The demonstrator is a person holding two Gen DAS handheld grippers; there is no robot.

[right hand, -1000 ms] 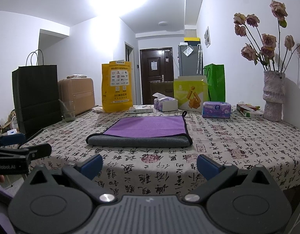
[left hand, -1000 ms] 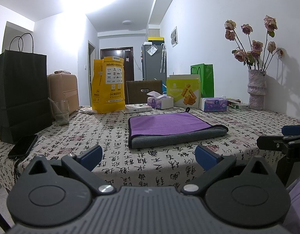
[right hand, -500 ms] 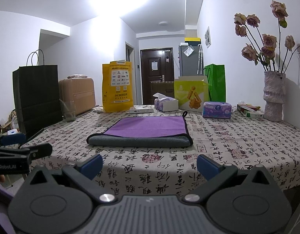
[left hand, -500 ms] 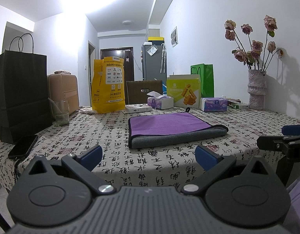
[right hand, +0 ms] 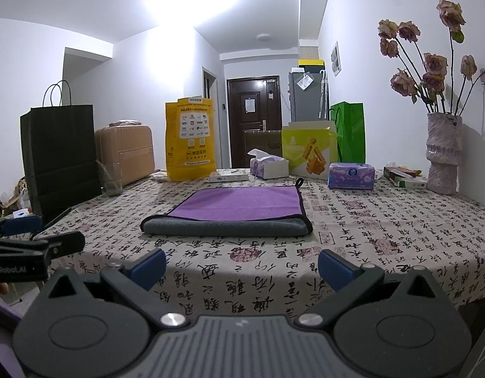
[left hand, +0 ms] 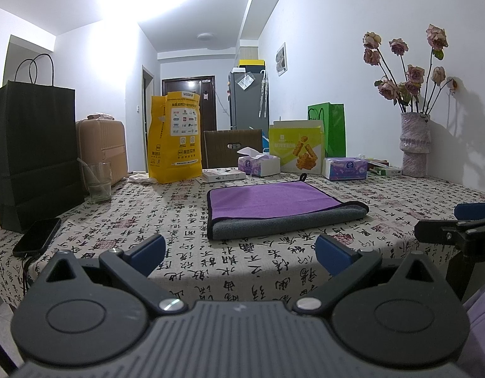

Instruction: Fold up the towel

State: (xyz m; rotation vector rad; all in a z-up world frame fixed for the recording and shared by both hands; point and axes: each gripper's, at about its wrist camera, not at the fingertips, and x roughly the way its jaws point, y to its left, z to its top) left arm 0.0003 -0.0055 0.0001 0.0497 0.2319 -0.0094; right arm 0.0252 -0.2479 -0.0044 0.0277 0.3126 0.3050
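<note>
The only writing I can read is "Robot.AI" on the side of the left hand-held gripper (right hand: 37,242) where it pokes in at the edge of the right wrist view; its first letters are cut off. The yellow bag (left hand: 174,135) carries Chinese print and small logos too fine to make out, and the green-yellow box (left hand: 297,149) shows a picture of stacked snack sticks with a blurred label. The tablecloth (left hand: 273,271) is covered in black calligraphy with reddish seal stamps.

The towel (right hand: 233,211) lies folded flat near the middle of the counter (right hand: 384,245), purple face up, its thick grey fold toward the near edge and a small black hanging loop at the far corner. Both grippers hover short of the near edge, apart from it. The left hand-held gripper (left hand: 239,249) has its blue pads spread wide with nothing between them; the right hand-held gripper (right hand: 242,263) is just as wide and bare.

A phone (left hand: 37,236) lies beside the black paper bag (left hand: 34,151), its lower end hidden by the gripper body. The vase (right hand: 443,154) of dried roses stands at the far right. The papers on the grey fridge (right hand: 308,97) are unreadable.

Nothing has shifted since a second ago: towel and grippers sit as they did.
</note>
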